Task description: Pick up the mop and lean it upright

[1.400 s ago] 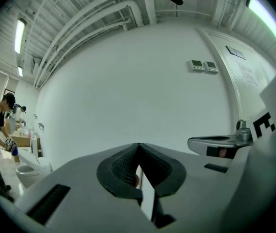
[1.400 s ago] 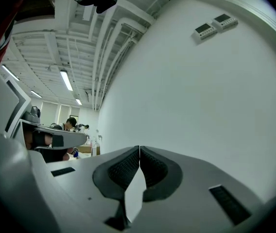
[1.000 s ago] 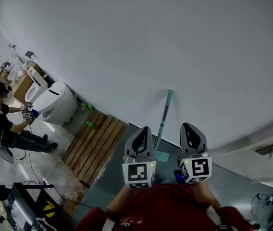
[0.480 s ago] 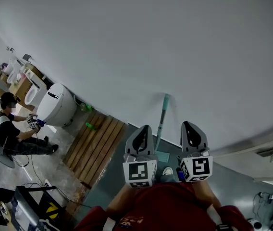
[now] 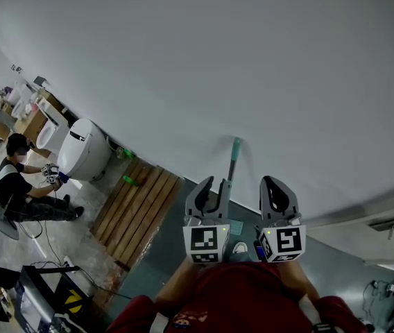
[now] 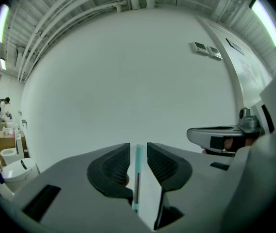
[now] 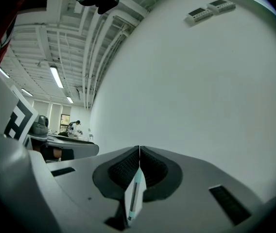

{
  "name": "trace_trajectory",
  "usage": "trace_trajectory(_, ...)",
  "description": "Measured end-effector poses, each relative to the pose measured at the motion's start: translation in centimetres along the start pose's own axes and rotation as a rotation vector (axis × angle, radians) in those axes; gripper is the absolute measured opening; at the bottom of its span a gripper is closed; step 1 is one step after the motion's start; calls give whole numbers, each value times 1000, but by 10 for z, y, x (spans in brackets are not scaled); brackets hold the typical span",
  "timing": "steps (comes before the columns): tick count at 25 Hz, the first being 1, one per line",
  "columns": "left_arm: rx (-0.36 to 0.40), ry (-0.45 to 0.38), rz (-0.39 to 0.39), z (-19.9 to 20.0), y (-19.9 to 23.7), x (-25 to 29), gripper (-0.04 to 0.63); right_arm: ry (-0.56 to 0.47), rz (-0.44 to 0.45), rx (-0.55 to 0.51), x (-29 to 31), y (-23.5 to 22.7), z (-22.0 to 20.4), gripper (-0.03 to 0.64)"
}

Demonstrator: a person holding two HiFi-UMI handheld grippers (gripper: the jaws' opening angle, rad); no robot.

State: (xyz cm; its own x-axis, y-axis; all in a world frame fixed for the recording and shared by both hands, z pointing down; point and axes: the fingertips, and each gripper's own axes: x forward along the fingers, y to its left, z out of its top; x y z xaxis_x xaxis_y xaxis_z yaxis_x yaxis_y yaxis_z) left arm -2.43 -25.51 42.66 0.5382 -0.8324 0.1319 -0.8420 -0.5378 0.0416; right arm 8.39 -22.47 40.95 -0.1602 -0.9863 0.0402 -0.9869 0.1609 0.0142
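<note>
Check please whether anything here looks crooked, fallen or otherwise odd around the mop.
Nothing stands out. The mop leans upright against the white wall, only slightly tilted. The tongs of the left gripper have just been opening; the handle stands between them, not pressed.

Left gripper (image 5: 212, 184) jaws just opened, edged toward mop handle (image 5: 233, 159); seemingly no contact.

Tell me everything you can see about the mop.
The mop has a thin grey pole with a teal grip on top and a flat teal head on the dark floor. It leans nearly upright against the white wall. The left gripper, whose jaws have just been opening, frames it without touching.
</note>
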Motion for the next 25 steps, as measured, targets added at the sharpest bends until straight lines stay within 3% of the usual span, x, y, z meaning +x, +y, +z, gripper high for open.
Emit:
trace_trajectory(2, 0, 16, -11, -10, -5, 12, 153, 1, -1, 1, -1, -5, -2, 20)
trace_trajectory(17, 28, 88, -32, -47, -18, 124, 308, 10, -15, 26, -2, -37, -9, 20)
trace_trajectory(25, 36, 143, -40, -72, -15, 157, 330, 18, -28, 15, -6, -45, -9, 20)
